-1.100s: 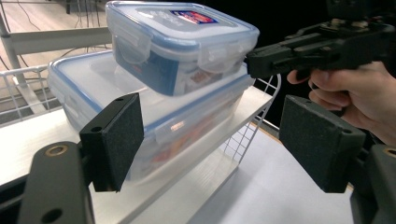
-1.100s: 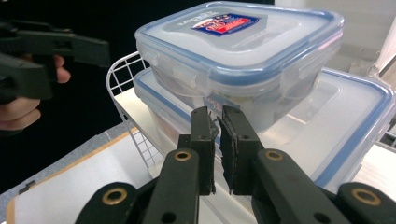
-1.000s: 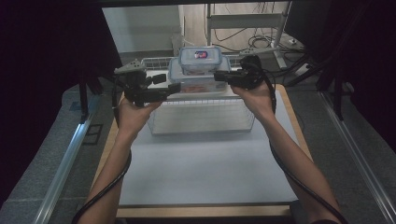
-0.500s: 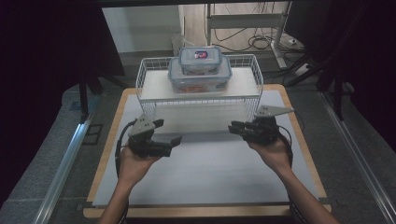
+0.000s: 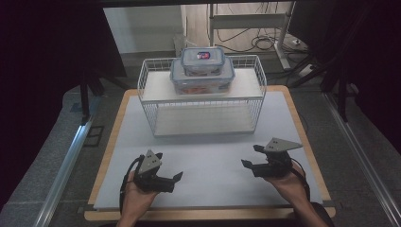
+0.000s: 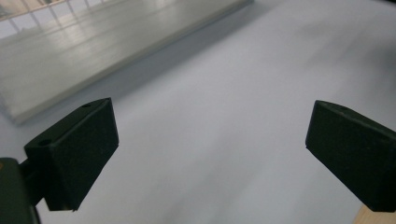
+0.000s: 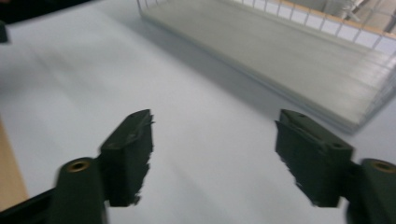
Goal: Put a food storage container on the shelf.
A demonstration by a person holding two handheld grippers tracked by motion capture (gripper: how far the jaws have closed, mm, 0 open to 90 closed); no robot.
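Both grippers, left (image 5: pixel 174 178) and right (image 5: pixel 249 156), gape empty; stacked containers (image 5: pixel 202 71) at twelve o'clock might slide off the rack (image 5: pixel 146 90) if bumped.

Small container (image 5: pixel 202 60) lid label too small to read — large container (image 5: pixel 202 77) contents unclear; right gripper view blurred.

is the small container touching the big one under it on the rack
Touching. The high view shows the small container sitting directly on the lid of the big container atop the wire rack, with no gap between them.
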